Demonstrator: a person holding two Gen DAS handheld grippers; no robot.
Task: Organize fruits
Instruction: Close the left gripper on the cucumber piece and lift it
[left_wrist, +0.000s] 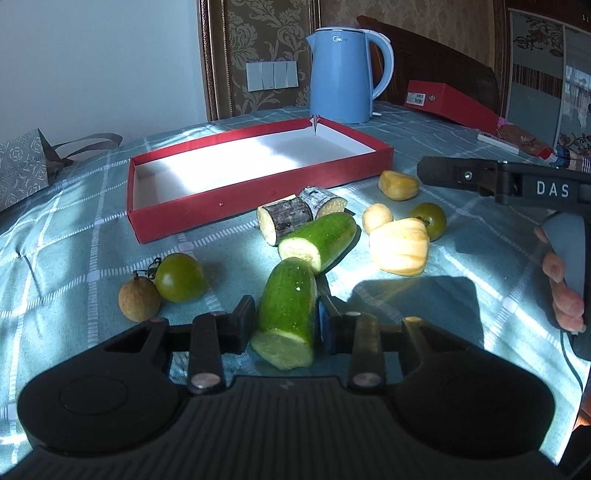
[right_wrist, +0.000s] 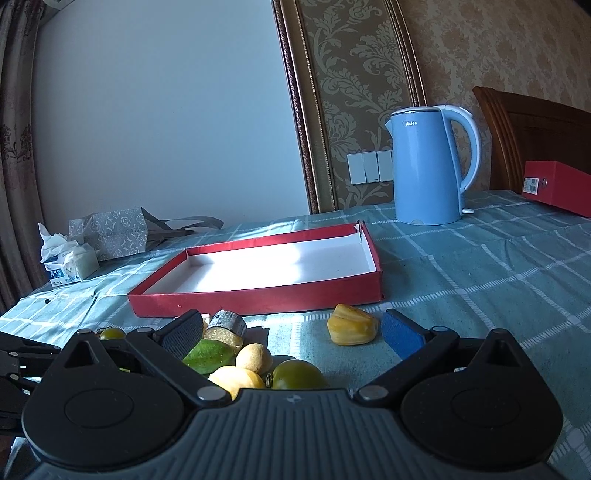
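Two cucumber pieces lie in the sunlit middle of the teal checked tablecloth (left_wrist: 424, 122), and the nearer cucumber piece (left_wrist: 286, 314) sits clamped between the pads of the left gripper (left_wrist: 286, 325) — cut end toward the camera, resting on the cloth. The second cucumber piece (left_wrist: 319, 240) touches its far end. To the left lie a brown longan (left_wrist: 139, 299) and a green tomato (left_wrist: 180, 277), side by side. Just behind the cucumbers are two sugarcane chunks (left_wrist: 286, 218), and to the right a pale yellow jackfruit pod (left_wrist: 400, 247), a small round yellow fruit (left_wrist: 376, 218), a second green tomato (left_wrist: 430, 219) and a smaller jackfruit piece (left_wrist: 398, 184).

The right gripper (right_wrist: 291, 332) hangs with its fingers wide apart, nothing between the pads — a hand (left_wrist: 561, 288) holds it at the right edge of the left wrist view.

Farther back stands the empty red tray (left_wrist: 236, 206) with its white floor, then a blue kettle (left_wrist: 341, 74) and a red box (left_wrist: 454, 101).
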